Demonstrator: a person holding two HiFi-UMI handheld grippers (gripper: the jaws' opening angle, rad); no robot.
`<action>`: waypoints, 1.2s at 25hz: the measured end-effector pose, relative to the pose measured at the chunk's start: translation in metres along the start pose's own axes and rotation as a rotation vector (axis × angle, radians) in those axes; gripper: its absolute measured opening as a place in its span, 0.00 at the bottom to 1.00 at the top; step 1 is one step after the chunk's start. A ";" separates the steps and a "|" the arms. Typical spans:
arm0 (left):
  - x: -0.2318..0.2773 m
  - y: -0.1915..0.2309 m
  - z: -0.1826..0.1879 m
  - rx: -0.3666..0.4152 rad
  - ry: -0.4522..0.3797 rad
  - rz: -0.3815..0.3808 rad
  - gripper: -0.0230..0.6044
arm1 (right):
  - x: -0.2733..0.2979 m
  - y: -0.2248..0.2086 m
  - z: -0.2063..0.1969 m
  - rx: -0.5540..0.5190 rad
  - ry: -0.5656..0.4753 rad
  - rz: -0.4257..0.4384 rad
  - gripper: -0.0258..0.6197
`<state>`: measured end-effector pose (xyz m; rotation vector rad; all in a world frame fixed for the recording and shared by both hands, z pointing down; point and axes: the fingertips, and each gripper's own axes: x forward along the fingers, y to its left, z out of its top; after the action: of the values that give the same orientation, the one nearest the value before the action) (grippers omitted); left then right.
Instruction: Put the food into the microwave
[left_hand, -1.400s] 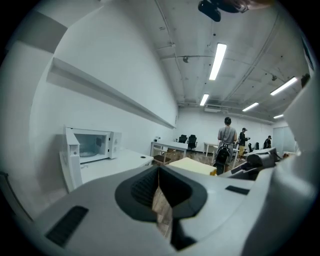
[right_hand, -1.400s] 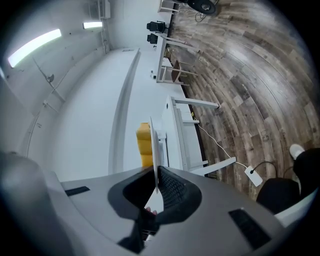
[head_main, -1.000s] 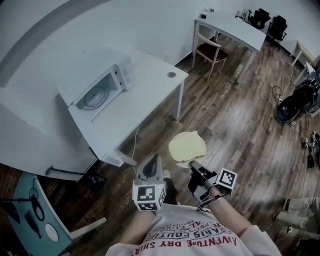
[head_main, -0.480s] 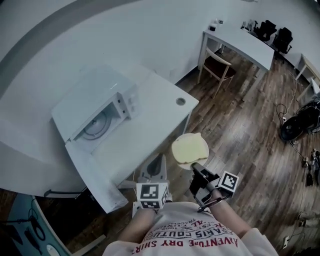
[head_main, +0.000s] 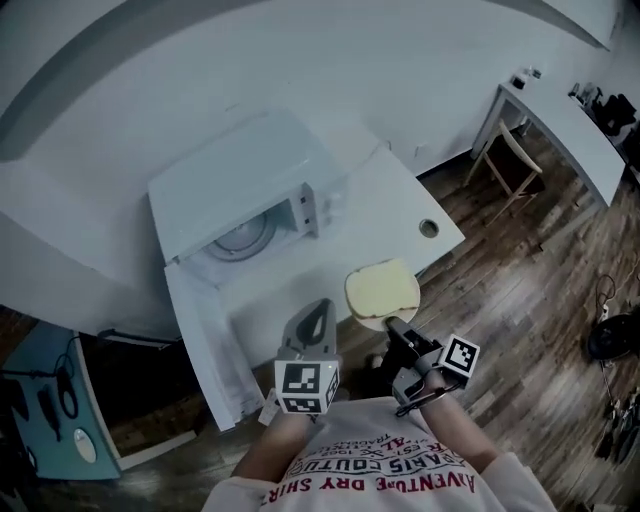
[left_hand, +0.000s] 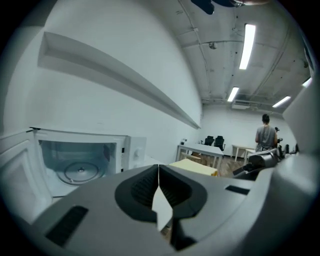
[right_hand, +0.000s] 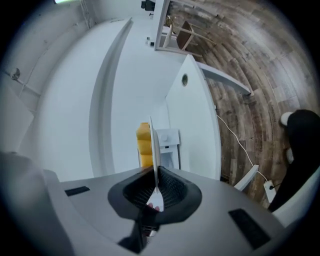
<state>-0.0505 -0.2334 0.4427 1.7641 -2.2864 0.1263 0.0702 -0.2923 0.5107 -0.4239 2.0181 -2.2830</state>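
Note:
A white microwave (head_main: 250, 205) stands on the white table (head_main: 385, 205) with its door (head_main: 205, 335) swung wide open; its glass turntable (left_hand: 80, 170) shows inside. A round white plate (head_main: 360, 315) carrying pale yellow food (head_main: 382, 288) hangs over the table's near edge, to the right of the microwave. My right gripper (head_main: 392, 322) is shut on the plate's near rim; in the right gripper view the plate (right_hand: 154, 142) stands edge-on between the jaws, with the food (right_hand: 143, 145) on its left. My left gripper (head_main: 316, 318) is shut and empty, just left of the plate, pointing at the microwave.
A cable hole (head_main: 428, 228) pierces the table's right part. A wooden chair (head_main: 508, 150) and a second white table (head_main: 565, 115) stand at the far right. A person (left_hand: 265, 134) stands far off by desks. A teal shelf (head_main: 45, 420) sits at lower left.
Both grippers and the plate have come up to the table and microwave. The plate, earlier over the wooden floor, now hangs at the table's edge near the open door.

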 end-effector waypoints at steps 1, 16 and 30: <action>0.002 0.009 0.000 -0.011 0.001 0.036 0.05 | 0.011 0.001 0.001 -0.001 0.037 -0.005 0.08; 0.008 0.078 0.002 -0.179 -0.030 0.578 0.05 | 0.127 0.018 0.016 -0.073 0.572 -0.099 0.08; -0.009 0.129 -0.005 -0.208 -0.051 0.777 0.05 | 0.200 0.009 -0.022 -0.126 0.765 -0.135 0.08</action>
<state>-0.1715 -0.1900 0.4558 0.7187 -2.7675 -0.0216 -0.1285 -0.3186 0.5319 0.3989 2.5097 -2.6782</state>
